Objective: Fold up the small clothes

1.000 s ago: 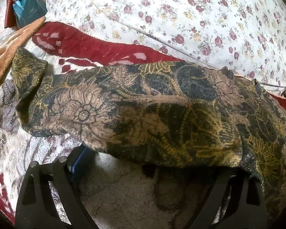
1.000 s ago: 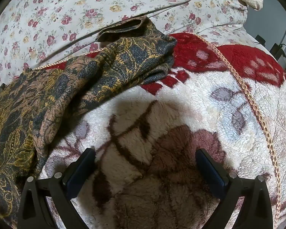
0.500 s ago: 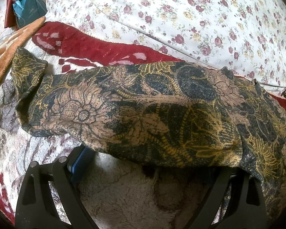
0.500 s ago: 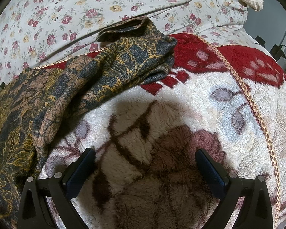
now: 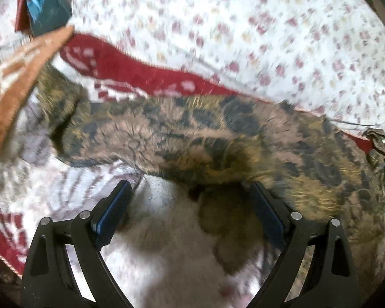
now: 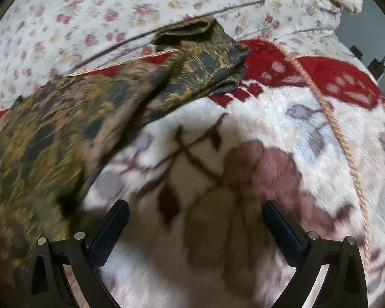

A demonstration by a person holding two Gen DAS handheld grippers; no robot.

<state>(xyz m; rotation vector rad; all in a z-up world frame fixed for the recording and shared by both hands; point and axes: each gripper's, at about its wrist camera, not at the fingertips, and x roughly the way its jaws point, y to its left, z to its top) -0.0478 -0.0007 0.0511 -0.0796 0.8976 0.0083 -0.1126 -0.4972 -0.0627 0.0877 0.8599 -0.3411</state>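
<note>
Across the middle of the left wrist view, the garment lies as a long dark band of gold and brown print, running from the left edge to the lower right, on a plush blanket of white, red and brown. Both views are blurred. The left gripper stands released, its fingers spread wide; the right fingertip sits against or just under the garment's near edge, the left one rests on bare blanket. Only this view shows an orange cloth at the left edge and a teal packet at upper left; no writing on it can be read. The right wrist view shows the same garment from its other end, spread over the left half of the frame and narrowing to a folded end near top centre, which the left view shows only as a small crumple at its right edge. The right gripper is also released, fingers wide apart over the blanket, with the garment's edge just beside its left finger. A gold cord border runs down the right side of this frame. Bare blanket fills the centre and right. A floral sheet covers the top of both views.
</note>
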